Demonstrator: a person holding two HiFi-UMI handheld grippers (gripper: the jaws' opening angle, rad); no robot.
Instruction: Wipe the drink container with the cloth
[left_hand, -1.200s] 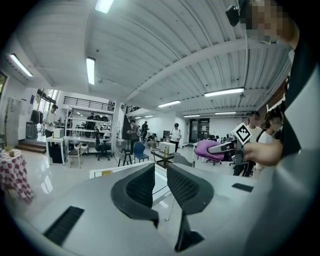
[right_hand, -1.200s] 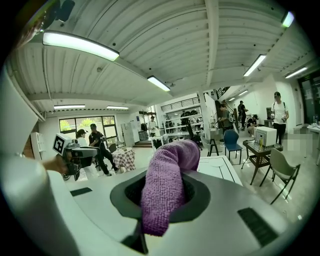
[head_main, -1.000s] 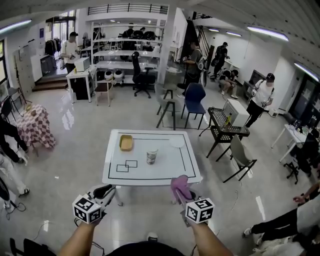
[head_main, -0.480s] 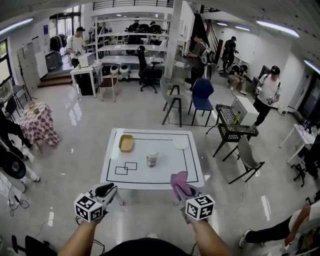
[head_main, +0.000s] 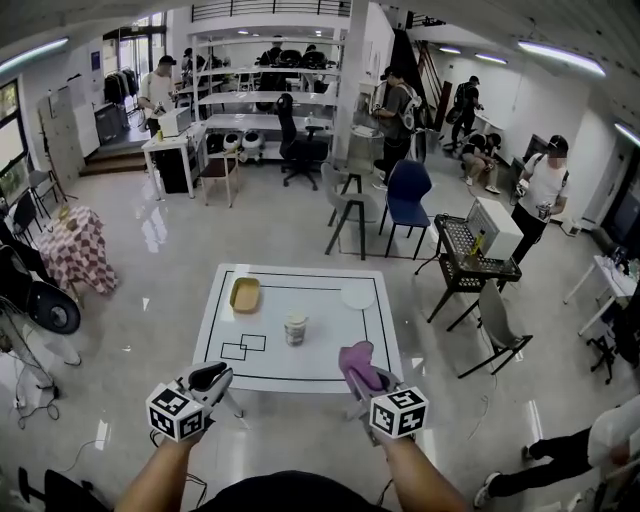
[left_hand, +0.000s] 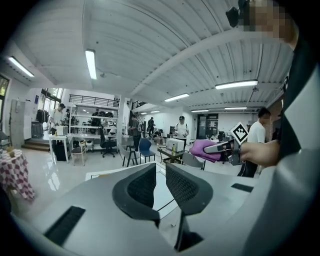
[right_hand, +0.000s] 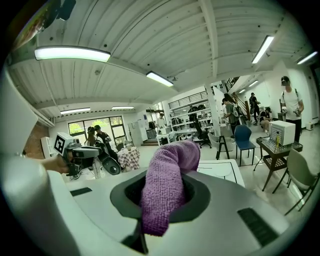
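**Cloth gripped, cup alone on the table**

The right gripper (head_main: 365, 384) clamps a purple cloth (head_main: 357, 361), which droops out from between its jaws. The left gripper (head_main: 212, 376) is empty, its jaws a narrow gap apart. Both hang near the white table's (head_main: 335, 345) near edge. The drink container (head_main: 295, 329) stands upright mid-table, well apart from them.
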